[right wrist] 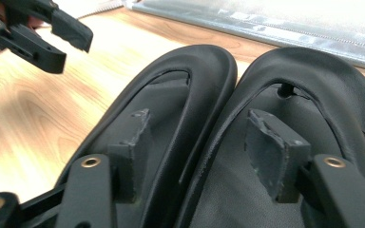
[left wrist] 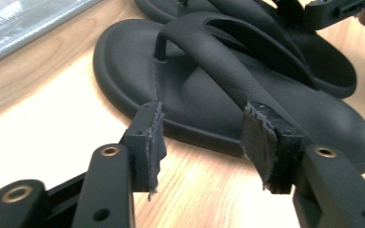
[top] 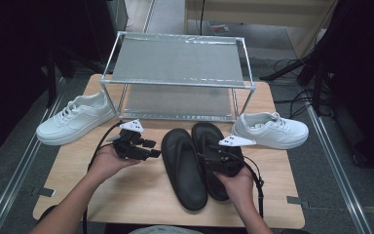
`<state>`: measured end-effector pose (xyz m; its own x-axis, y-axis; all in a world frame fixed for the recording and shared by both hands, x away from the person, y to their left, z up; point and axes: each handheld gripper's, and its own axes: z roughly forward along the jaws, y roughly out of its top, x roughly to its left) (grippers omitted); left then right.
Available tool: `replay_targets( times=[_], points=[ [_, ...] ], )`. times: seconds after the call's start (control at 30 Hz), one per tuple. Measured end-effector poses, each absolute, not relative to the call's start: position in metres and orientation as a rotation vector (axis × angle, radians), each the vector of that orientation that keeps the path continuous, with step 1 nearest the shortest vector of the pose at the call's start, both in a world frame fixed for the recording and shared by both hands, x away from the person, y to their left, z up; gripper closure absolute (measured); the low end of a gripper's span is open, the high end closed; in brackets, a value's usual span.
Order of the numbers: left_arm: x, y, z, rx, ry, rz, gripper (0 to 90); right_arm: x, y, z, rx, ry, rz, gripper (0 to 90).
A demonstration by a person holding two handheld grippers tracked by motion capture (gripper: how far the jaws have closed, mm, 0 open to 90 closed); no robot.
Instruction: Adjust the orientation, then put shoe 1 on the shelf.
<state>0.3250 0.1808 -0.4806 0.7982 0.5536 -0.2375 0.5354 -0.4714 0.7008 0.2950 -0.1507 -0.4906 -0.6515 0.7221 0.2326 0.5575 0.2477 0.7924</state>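
Lying side by side, black sandals [top: 195, 161], left tool [top: 148, 148] beside, right tool [top: 213, 158] above

High view: from above the person's side of the table [top: 141, 195], facing forward and down, far enough to take in the rack [top: 177, 73].
Left gripper view: low and close behind its own jaws, facing the sandals [left wrist: 228, 95] side-on.
Right gripper view: low and close, facing along the sandals [right wrist: 247, 95] toward the rack [right wrist: 266, 19].
Shared: sandals [top: 197, 161], tabletop.
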Motion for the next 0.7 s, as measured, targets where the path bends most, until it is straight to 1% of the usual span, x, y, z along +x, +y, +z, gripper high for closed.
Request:
replay_targets(
  times=[0.13, 0.7],
  points=[
    [0.326, 0.184, -0.481, 2.155, 0.812, 0.045, 44.8, 0.295, -0.146, -0.494, 1.205, 2.336, 1.347, 41.0],
    [0.324, 0.194, -0.481, 2.136, 0.846, 0.045, 43.1, 0.299, -0.131, -0.505, 1.208, 2.319, 1.299, 41.0]
  ],
)
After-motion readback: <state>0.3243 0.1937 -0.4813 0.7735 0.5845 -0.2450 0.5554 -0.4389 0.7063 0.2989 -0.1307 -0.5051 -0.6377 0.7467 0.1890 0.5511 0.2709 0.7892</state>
